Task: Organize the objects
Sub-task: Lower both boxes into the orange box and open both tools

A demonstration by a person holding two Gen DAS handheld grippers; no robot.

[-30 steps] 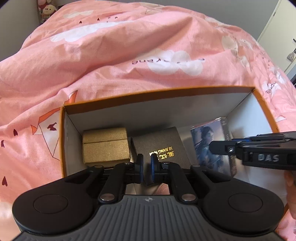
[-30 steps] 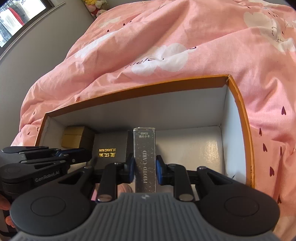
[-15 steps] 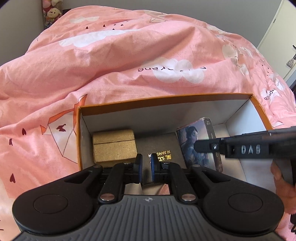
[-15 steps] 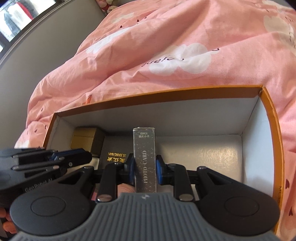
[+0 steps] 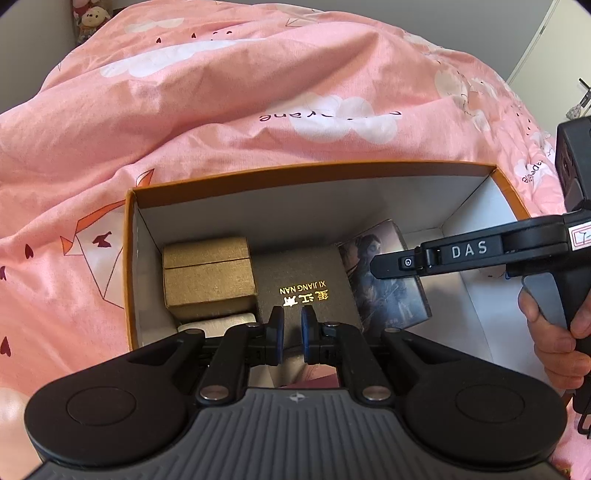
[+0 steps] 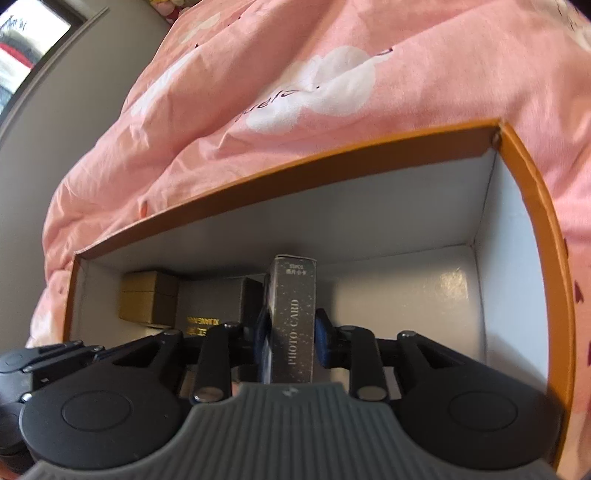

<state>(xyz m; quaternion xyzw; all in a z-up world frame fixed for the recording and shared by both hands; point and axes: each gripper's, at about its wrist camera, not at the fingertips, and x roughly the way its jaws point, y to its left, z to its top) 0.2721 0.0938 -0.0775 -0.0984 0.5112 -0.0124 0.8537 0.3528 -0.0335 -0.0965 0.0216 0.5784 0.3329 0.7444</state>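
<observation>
An orange-rimmed box (image 5: 295, 171) with white walls sits on a pink duvet. Inside at the left is a gold box (image 5: 208, 277), with a black box with gold lettering (image 5: 306, 291) next to it. My left gripper (image 5: 290, 332) hovers shut and empty over the black box. My right gripper (image 6: 290, 339) reaches down into the orange-rimmed box (image 6: 295, 162) with a dark photo card box (image 6: 293, 317) between its fingers. Its jaws are opening and the pads are easing off the card box. In the left wrist view the photo card box (image 5: 384, 280) leans right beside the black box.
A cream item (image 5: 218, 323) lies below the gold box. The right half of the box floor (image 6: 406, 295) is bare white. Pink duvet (image 5: 258, 92) surrounds the box. A hand (image 5: 554, 332) holds the right gripper's handle. Plush toys (image 5: 88, 18) sit far back.
My right gripper has sunk deeper into the orange-rimmed box with the photo card box, bringing it left beside the black box, and its fingers have spread slightly. The left gripper has stayed shut.
</observation>
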